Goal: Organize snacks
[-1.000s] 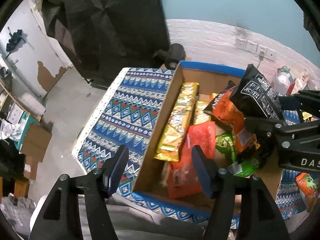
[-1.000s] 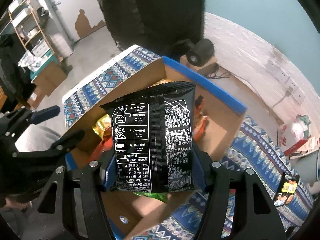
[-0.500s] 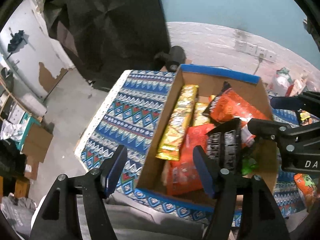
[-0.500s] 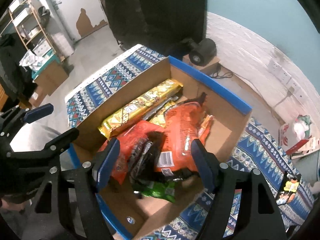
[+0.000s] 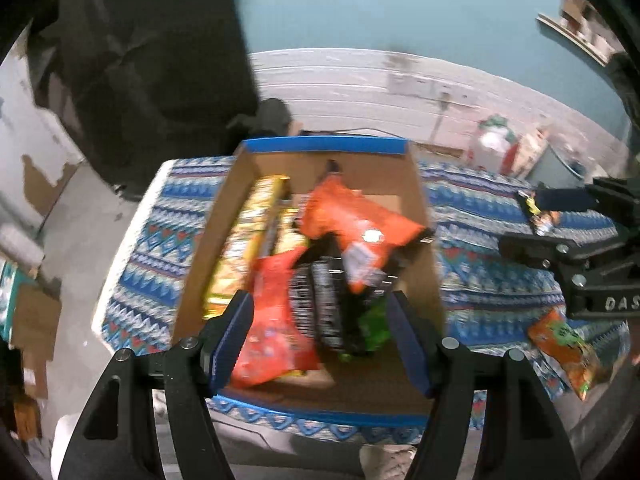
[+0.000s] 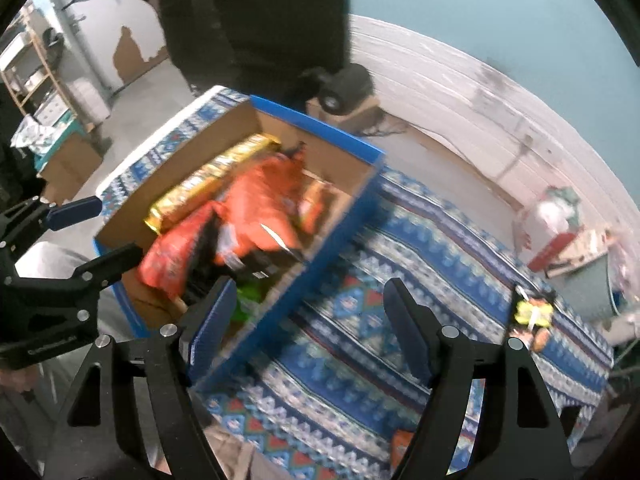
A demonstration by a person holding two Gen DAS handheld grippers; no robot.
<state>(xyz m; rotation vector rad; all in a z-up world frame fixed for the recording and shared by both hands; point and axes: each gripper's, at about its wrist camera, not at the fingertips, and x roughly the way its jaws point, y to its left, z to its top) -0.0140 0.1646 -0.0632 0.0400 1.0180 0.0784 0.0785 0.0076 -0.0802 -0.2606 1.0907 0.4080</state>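
black snack bag lies in the box, left gripper and right gripper jaws apart, empty, right's just widened.

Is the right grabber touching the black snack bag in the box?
Apart. In the right wrist view the right gripper stands open over the tablecloth, while the black snack bag lies in the box.

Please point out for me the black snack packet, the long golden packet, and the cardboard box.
black snack packet [image 5: 320,300]: left wrist view, on its printed face.
long golden packet [image 5: 248,236]: left wrist view, on its middle.
cardboard box [image 5: 324,145]: left wrist view, on its blue far rim.
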